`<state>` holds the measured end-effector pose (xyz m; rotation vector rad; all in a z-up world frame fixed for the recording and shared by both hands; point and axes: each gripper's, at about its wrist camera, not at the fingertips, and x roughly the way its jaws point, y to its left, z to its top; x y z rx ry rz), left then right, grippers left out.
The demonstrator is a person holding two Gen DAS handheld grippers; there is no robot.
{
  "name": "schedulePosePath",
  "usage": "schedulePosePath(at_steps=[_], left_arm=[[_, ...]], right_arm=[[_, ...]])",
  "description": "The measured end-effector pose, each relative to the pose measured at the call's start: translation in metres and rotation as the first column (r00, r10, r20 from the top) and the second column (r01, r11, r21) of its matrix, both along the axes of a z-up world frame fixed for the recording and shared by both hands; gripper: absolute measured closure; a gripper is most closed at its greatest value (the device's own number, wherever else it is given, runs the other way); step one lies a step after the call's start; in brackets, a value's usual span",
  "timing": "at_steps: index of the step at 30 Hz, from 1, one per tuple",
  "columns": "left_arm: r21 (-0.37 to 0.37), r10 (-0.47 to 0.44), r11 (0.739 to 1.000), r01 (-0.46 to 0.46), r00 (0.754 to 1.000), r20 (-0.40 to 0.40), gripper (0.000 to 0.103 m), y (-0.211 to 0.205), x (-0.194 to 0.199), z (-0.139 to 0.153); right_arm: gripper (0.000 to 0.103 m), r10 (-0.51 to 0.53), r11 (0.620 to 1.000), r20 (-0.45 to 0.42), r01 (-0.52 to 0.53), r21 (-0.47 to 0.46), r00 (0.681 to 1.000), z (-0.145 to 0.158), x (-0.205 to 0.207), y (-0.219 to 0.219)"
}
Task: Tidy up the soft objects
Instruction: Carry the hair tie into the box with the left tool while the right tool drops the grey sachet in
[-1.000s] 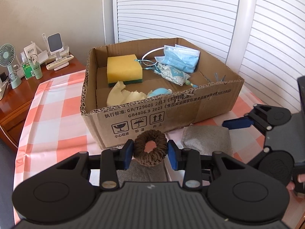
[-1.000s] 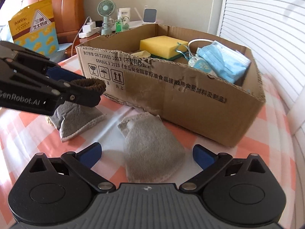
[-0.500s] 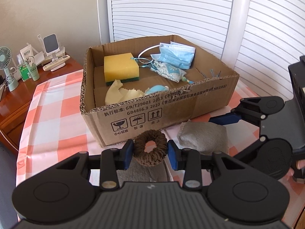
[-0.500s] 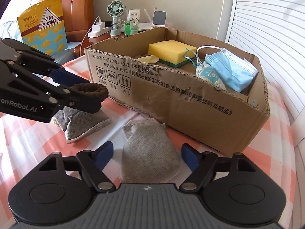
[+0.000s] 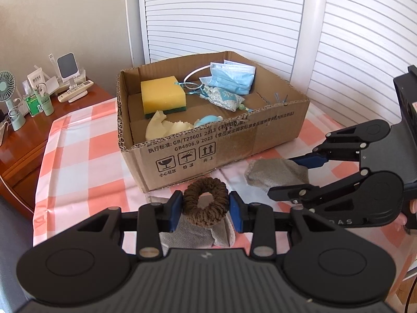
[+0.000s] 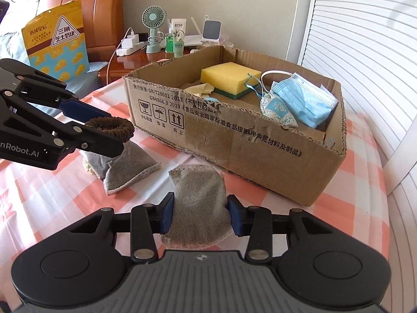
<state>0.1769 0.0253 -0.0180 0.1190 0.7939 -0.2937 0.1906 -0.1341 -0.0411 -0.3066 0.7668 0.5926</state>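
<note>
Checked tablecloth (image 6: pixel 52 208) below; cardboard box (image 6: pixel 260 140) at twelve o'clock. Right gripper (image 6: pixel 199 217), jaws just closing, pinches grey pouch (image 6: pixel 198 203); left gripper (image 5: pixel 206 208) pinches brown scrunchie (image 5: pixel 206 203). Soft fabric may slip.

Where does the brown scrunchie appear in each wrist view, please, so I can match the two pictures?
Left wrist view: the brown scrunchie sits bottom centre, clamped in the left gripper.
Right wrist view: the scrunchie is at the left, at that gripper's tip.
Shared landmark: the cardboard box.
</note>
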Motion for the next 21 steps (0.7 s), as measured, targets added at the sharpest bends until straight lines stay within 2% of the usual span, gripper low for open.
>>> schedulePosePath(at_steps=[12, 21], left_arm=[[0.007, -0.033, 0.999, 0.033, 0.999, 0.025, 0.066, 0.013, -0.032, 0.022], [0.016, -0.031, 0.999, 0.030, 0.999, 0.043, 0.066, 0.020, -0.047, 0.030]], right_arm=[[0.056, -0.006, 1.000, 0.093, 0.003, 0.027, 0.996, 0.057, -0.025, -0.009], [0.056, -0.036, 0.999, 0.190, 0.031, 0.030, 0.981, 0.091, 0.011, -0.007]])
